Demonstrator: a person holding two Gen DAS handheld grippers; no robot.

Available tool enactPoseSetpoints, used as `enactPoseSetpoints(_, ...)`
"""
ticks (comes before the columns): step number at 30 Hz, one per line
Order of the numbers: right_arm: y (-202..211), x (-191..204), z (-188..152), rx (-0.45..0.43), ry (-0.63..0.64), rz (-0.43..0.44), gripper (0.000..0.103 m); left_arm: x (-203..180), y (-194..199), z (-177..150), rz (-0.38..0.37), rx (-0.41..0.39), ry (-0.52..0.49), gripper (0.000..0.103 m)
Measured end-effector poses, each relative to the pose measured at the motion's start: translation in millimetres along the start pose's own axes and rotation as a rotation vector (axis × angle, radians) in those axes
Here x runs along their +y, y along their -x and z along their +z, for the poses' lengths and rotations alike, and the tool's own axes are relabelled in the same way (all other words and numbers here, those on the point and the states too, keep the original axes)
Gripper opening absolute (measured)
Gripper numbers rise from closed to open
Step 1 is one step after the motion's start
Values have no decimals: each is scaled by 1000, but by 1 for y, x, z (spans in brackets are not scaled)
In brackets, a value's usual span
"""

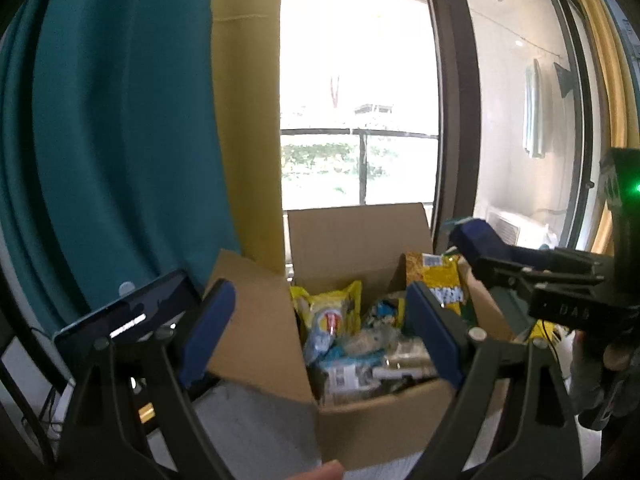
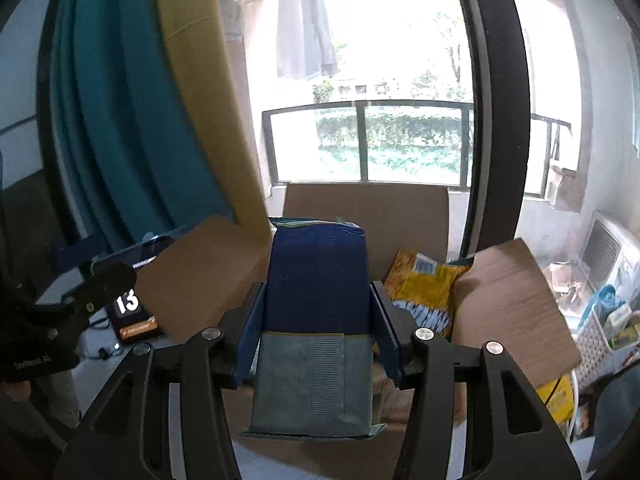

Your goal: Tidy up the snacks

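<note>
While the right gripper (image 2: 316, 344) clamps a blue pack (image 2: 316, 280) by its two sides at centre frame, above the open box (image 1: 372, 416), the left gripper (image 1: 320, 336) hangs wide apart and empty at lower centre. That pack looks light and fairly stiff, a wrapped block with crimped ends; gripping across its flat sides seems safest, since the film may slip. Soft bags (image 1: 332, 316) and a yellow bag (image 2: 424, 292) crowd the box. Its raised flaps (image 2: 508, 300) and a phone (image 1: 128, 312) at lower left stand in the way.
</note>
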State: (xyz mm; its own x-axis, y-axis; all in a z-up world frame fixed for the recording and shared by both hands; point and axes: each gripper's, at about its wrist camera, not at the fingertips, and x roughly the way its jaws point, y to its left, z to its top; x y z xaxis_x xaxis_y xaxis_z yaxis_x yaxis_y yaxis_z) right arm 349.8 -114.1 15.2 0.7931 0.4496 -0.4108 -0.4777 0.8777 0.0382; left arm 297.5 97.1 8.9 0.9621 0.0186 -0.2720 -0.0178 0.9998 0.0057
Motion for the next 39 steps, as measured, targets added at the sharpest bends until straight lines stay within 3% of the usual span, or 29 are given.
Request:
enactPoseSetpoints(14, -93, -23, 32, 36, -99, -7, 55, 16, -72, 9, 23, 24, 16, 88)
enactPoseSetpoints(17, -109, -21, 33, 60, -76, -53, 64, 22, -80, 9, 16, 36, 44, 88)
enactPoseSetpoints(23, -99, -17, 25, 52, -58, -57, 65, 28, -80, 7, 3, 53, 77, 89)
enactPoseSetpoints(27, -87, -17, 24, 52, -54, -56, 65, 28, -73, 6, 2, 55, 87, 95)
enactPoseSetpoints(39, -31, 16, 15, 26, 10, -68, 65, 14, -26, 6, -18, 48, 67, 96)
